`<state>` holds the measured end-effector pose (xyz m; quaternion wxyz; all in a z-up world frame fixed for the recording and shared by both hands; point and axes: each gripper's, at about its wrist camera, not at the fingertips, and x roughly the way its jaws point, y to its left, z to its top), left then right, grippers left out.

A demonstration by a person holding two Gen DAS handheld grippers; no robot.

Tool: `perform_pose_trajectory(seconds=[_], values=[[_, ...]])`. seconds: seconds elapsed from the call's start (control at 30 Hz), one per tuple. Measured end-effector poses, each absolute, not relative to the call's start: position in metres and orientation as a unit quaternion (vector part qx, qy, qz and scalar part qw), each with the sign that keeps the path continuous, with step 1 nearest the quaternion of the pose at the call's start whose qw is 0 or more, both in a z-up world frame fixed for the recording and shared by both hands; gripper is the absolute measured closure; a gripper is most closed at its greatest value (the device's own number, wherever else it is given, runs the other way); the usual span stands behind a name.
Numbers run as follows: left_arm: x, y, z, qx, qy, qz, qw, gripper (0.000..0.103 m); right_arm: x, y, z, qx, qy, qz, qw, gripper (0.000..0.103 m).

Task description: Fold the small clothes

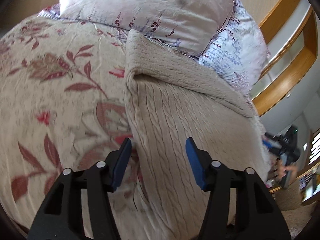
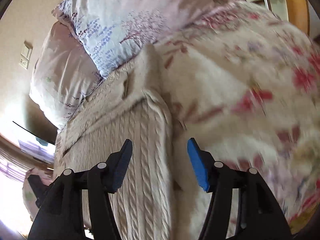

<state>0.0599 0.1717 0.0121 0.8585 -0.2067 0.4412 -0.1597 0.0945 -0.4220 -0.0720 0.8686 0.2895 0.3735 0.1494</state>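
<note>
Sweater (image 1: 180,120) lies part-folded on the bedspread (image 1: 50,80); both your left gripper (image 1: 158,146) and right gripper (image 2: 160,146) gape half-open, holding nothing, so grip its edges next.

A bedroom in a home. A bed carries a floral bedspread (image 1: 50,84), with pillows (image 1: 140,6) in lavender-printed cases stacked at its head. A wooden-framed headboard or shelf (image 1: 290,46) stands behind them. On the beige wall beside the bed sits a switch and socket plate (image 2: 25,57).
</note>
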Motion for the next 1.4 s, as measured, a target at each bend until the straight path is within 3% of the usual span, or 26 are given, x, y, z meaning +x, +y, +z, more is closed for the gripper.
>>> perform_pose_trajectory(seconds=[0.43, 0.63, 1.0, 1.1, 1.4], values=[[-0.004, 0.167, 0.003, -0.285, 0.434, -0.223, 0.825, 0.072, 0.044, -0.410, -0.108, 0.350, 0.378, 0.273, 0.812, 0.069], [-0.028, 0.162, -0.001, -0.301, 0.431, -0.244, 0.815, 0.072, 0.015, -0.397, -0.115, 0.329, 0.386, 0.310, 0.804, 0.072], [-0.048, 0.146, -0.007, -0.282, 0.456, -0.243, 0.808, 0.077, -0.017, -0.374, -0.117, 0.261, 0.393, 0.331, 0.818, 0.092], [-0.047, 0.143, -0.009, -0.276, 0.465, -0.241, 0.806, 0.095, -0.019, -0.372, -0.108, 0.246, 0.377, 0.326, 0.831, 0.095], [-0.035, 0.156, 0.034, -0.243, 0.399, -0.217, 0.857, 0.097, -0.031, -0.372, -0.045, 0.186, 0.229, 0.287, 0.911, 0.095]])
